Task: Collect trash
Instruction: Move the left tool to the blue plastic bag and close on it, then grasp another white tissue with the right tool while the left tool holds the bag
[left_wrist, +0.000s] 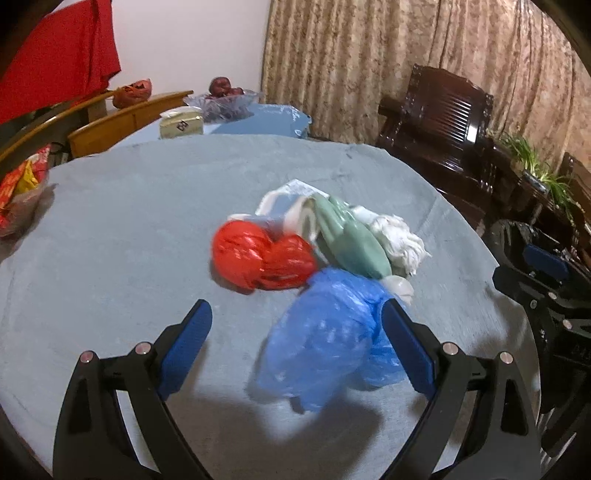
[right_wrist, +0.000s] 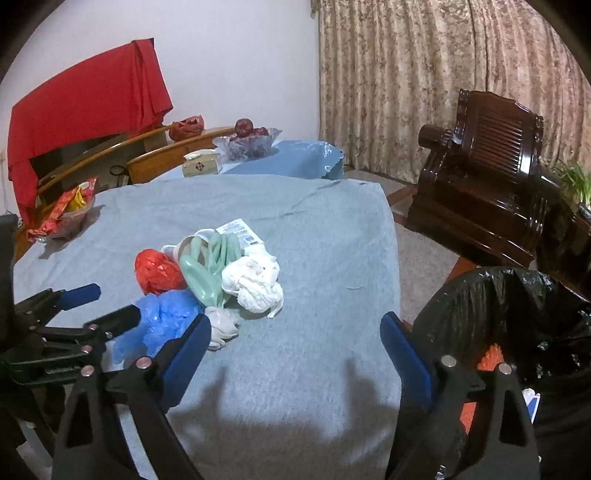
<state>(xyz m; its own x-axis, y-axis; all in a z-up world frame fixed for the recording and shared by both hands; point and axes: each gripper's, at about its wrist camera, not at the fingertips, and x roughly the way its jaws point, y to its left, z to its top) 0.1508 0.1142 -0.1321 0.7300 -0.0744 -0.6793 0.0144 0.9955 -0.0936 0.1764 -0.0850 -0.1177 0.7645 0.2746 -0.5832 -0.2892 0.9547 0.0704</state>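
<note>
A pile of trash lies on the grey tablecloth (left_wrist: 110, 229): a blue plastic bag (left_wrist: 325, 336), a red plastic bag (left_wrist: 262, 258), green balloons (left_wrist: 347, 240), white crumpled tissue (left_wrist: 399, 240) and a printed wrapper (right_wrist: 240, 230). My left gripper (left_wrist: 297, 314) is open, with the blue bag between its fingers, against the right one. It also shows in the right wrist view (right_wrist: 98, 301). My right gripper (right_wrist: 295, 328) is open and empty over the table's right part, next to a bin lined with a black bag (right_wrist: 517, 317).
A bowl of red snack packets (right_wrist: 66, 218) stands at the table's left edge. Behind are a tissue box (right_wrist: 201, 166), a glass fruit bowl (right_wrist: 247, 142), wooden chairs (right_wrist: 166, 155) and a red cloth (right_wrist: 85, 103). A dark wooden armchair (right_wrist: 491, 177) stands right.
</note>
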